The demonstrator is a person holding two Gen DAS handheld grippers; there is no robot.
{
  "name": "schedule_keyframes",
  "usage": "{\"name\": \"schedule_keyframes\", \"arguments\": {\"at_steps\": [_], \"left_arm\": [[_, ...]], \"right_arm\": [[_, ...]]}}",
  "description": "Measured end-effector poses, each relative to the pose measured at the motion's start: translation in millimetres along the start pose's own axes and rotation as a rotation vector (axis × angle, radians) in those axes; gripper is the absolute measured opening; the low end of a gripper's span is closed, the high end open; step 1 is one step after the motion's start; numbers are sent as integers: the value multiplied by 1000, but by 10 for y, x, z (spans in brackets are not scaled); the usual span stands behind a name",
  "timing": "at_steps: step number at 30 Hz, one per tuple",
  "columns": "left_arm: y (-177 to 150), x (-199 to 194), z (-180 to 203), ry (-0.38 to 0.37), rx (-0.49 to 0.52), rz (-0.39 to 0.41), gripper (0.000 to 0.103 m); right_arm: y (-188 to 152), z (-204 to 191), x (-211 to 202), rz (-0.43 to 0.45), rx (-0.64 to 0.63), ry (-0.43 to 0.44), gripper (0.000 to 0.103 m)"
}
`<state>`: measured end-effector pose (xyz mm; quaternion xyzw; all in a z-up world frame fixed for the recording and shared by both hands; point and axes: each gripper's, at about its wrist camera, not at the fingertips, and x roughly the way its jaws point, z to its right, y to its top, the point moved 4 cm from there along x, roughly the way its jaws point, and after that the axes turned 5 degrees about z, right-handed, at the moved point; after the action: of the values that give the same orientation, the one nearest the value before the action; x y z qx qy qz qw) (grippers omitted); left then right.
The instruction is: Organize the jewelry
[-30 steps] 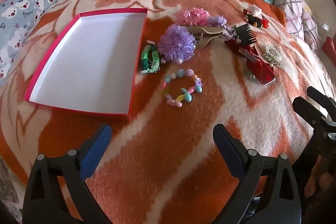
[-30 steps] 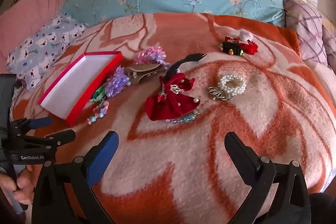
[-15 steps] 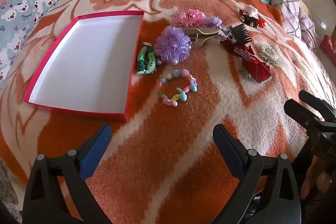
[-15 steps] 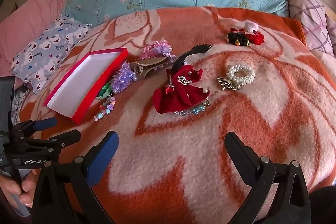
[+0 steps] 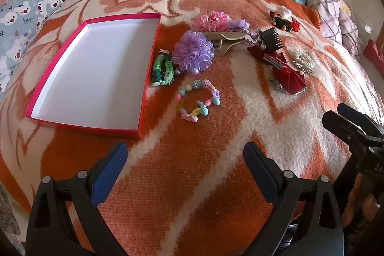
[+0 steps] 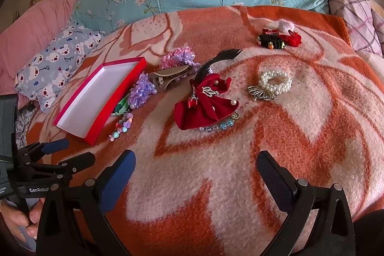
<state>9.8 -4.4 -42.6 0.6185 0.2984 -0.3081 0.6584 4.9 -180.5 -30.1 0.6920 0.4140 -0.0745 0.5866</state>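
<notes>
Both grippers are easing nearer the jewelry than a second ago, the pile now sitting larger and lower in each view, while nothing on the blanket (image 5: 192, 184) is shifting. The jewelry is lying on the orange-and-cream blanket right of the red box (image 5: 96, 71), whose white inside is holding nothing. A green band (image 5: 163, 70) is resting just beside the box wall, a purple scrunchie (image 5: 193, 53) touching it, and a bead bracelet (image 5: 198, 100) is lying just in front. Farther right, a red bow (image 6: 206, 104) is lying over a blue bead chain (image 6: 219, 125), with a pearl bracelet (image 6: 274, 82) near it. The left gripper (image 5: 184, 160) is hovering over bare blanket, fingers wide apart and holding nothing. The right gripper (image 6: 195, 166) is doing likewise, also spread and carrying nothing. A hand (image 6: 21, 220) is gripping the left handle.
</notes>
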Motion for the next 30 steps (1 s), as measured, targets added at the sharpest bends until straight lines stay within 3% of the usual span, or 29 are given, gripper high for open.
{"name": "schedule_keyframes", "arguments": {"at_steps": [30], "left_arm": [[6, -5, 70, 2, 2, 4, 98]], "right_arm": [[-44, -33, -1, 15, 11, 39, 99]]}}
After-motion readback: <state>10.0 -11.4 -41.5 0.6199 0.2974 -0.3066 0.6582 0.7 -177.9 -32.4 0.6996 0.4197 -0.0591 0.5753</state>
